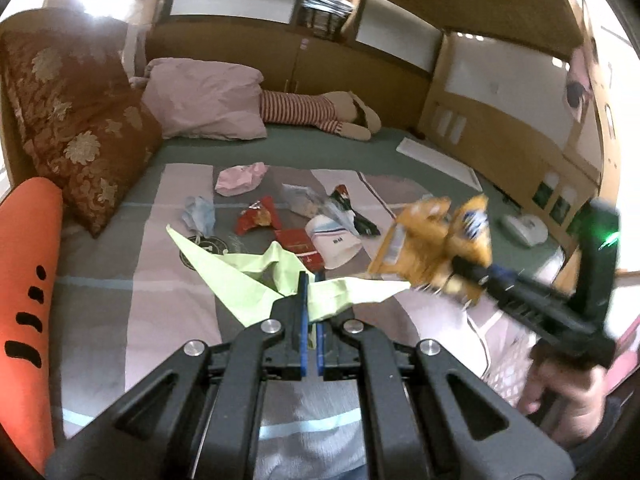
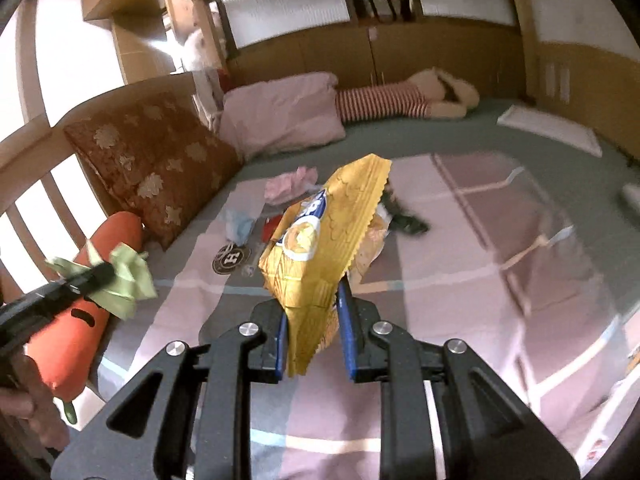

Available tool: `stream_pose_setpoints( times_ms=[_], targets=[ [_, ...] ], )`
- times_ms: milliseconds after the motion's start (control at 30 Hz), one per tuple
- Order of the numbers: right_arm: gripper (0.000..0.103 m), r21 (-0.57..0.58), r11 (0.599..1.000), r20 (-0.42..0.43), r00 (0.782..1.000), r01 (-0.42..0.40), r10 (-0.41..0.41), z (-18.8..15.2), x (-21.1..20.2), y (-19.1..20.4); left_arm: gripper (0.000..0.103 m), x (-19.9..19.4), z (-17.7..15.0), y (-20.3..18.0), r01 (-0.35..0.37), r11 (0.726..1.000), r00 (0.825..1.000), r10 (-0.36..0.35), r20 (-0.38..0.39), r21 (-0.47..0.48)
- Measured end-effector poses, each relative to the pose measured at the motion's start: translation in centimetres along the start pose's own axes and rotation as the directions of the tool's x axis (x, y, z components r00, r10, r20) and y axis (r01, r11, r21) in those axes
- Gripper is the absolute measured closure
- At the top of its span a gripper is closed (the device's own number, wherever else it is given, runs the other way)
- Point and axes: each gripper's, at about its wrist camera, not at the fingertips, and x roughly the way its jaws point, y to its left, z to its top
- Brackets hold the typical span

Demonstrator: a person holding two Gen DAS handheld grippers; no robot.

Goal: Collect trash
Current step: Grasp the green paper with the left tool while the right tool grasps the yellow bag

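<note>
Gripping a crumpled sheet of pale green paper (image 1: 256, 280), the left gripper (image 1: 308, 280) has its blue-padded fingers (image 1: 303, 300) closed nearly together on the sheet, which fans out to both sides above the bed (image 1: 120, 300). In the right wrist view the same gripper (image 2: 108, 274) shows at the left edge with the green paper (image 2: 128, 276) bunched at its tip, in front of an orange carrot-shaped cushion (image 2: 76, 340).

The right gripper (image 2: 312, 308) is clamped on a yellow snack bag (image 2: 320, 240); the bag stands up between the two blue pads (image 2: 346, 320) and leans away from the camera. From the left wrist view this gripper (image 1: 460, 264) reaches in from the right, blurred, with the yellow bag (image 1: 432, 240) at its end and a hand (image 1: 560, 388) on its handle.

More trash lies on the pink-and-grey bedspread beyond both grippers: a pink crumpled wad (image 1: 240, 178), a blue-white wad (image 1: 200, 214), a red wrapper (image 1: 258, 216), a red packet (image 1: 298, 246), a white cup-like wrapper (image 1: 336, 242), a clear plastic bag (image 1: 304, 200) and a dark green wrapper (image 1: 360, 216), all close together near the middle of the bed.

At the head end sit a brown patterned pillow (image 1: 76, 120) and a pink pillow (image 1: 208, 100), with a striped plush toy (image 1: 320, 110) lying beside the pink one.
</note>
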Motion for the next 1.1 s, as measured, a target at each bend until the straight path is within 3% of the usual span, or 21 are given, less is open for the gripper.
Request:
stream_pose_setpoints(
  times_ms=[167, 500, 1100],
  targets=[
    [0.081, -0.087, 0.996, 0.04, 0.999, 0.008, -0.004, 0.3, -2.2, 2.1, 0.099, 0.3, -0.8, -0.2, -0.028, 1.0, 1.0, 0.028, -0.001, 0.004],
    [0.081, -0.122, 0.992, 0.023, 0.999, -0.019, 0.022, -0.1, -1.7, 3.7, 0.099, 1.0, -1.1, 0.4, -0.098, 0.995, 0.995, 0.098, -0.018, -0.002],
    [0.081, -0.121, 0.992, 0.016, 0.999, -0.039, 0.041, -0.6, -2.2, 4.0, 0.099, 1.2, -1.0, 0.8, -0.108, 0.994, 0.994, 0.108, -0.027, -0.005]
  ],
)
